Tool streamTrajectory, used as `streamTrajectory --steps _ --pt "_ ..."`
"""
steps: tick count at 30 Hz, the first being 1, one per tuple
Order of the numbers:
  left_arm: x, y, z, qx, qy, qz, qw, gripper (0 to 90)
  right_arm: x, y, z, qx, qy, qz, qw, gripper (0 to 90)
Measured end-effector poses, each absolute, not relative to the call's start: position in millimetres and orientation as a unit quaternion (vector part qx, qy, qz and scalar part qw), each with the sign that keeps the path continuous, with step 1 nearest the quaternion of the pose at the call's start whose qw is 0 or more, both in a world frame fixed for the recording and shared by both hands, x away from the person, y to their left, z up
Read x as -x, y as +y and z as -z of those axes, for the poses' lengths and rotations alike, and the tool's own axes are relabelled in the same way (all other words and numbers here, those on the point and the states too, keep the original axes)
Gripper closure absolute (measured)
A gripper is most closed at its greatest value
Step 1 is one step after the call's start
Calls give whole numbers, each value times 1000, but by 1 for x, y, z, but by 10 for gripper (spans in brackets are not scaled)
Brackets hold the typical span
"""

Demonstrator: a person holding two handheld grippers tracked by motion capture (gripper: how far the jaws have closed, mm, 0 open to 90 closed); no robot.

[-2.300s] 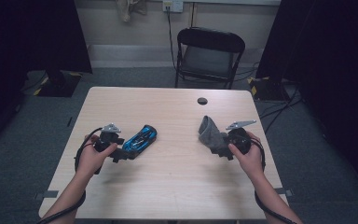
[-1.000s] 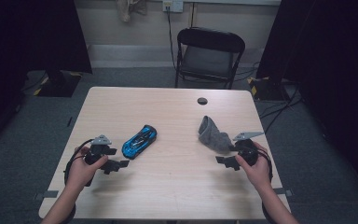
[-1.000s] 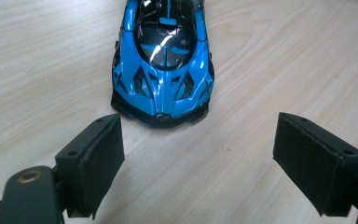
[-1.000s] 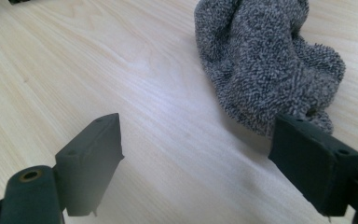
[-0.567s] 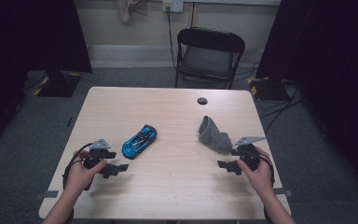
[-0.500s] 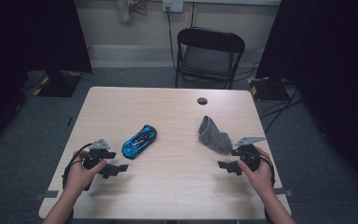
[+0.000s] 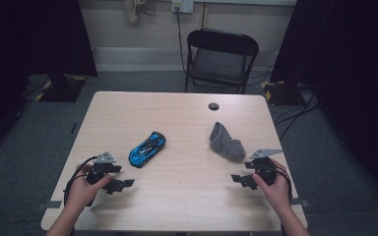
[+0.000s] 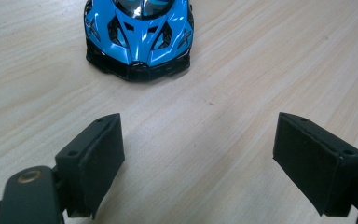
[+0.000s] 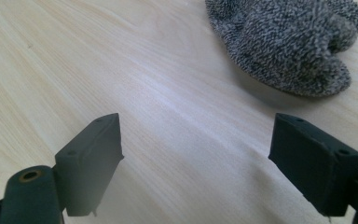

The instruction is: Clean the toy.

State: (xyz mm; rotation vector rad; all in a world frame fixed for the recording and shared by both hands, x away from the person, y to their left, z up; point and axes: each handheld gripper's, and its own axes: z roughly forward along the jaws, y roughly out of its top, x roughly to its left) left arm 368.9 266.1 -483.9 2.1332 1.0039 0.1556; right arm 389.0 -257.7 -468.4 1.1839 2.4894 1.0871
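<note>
A blue toy car [image 7: 147, 148] lies near the middle of the wooden table [image 7: 177, 113], nose toward the near left corner; in the left gripper view the toy car [image 8: 139, 35] sits a short way ahead of the jaws. A grey knitted sock [image 7: 226, 143] lies crumpled to the right of centre. My left gripper [image 7: 120, 185] rests open near the table's front left, with bare wood between its pads [image 8: 95, 161]. My right gripper [image 7: 239, 179] is open at the front right, just short of the sock [image 9: 286, 39].
A small black round cap [image 7: 213, 106] lies near the table's far edge. A black folding chair [image 7: 220, 58] stands behind the table. Dark curtains flank the room, and cables run over the grey carpet at the right.
Both grippers have drawn back toward the near edge of the table, away from the car and the sock. The car and the sock lie where they were left.
</note>
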Motion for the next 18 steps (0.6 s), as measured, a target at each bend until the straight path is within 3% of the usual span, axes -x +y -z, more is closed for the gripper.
streamTrajectory --steps 18 --pt "-358 267 488 -841 379 -66 380 159 -378 -258 476 -389 839 -371 82 166"
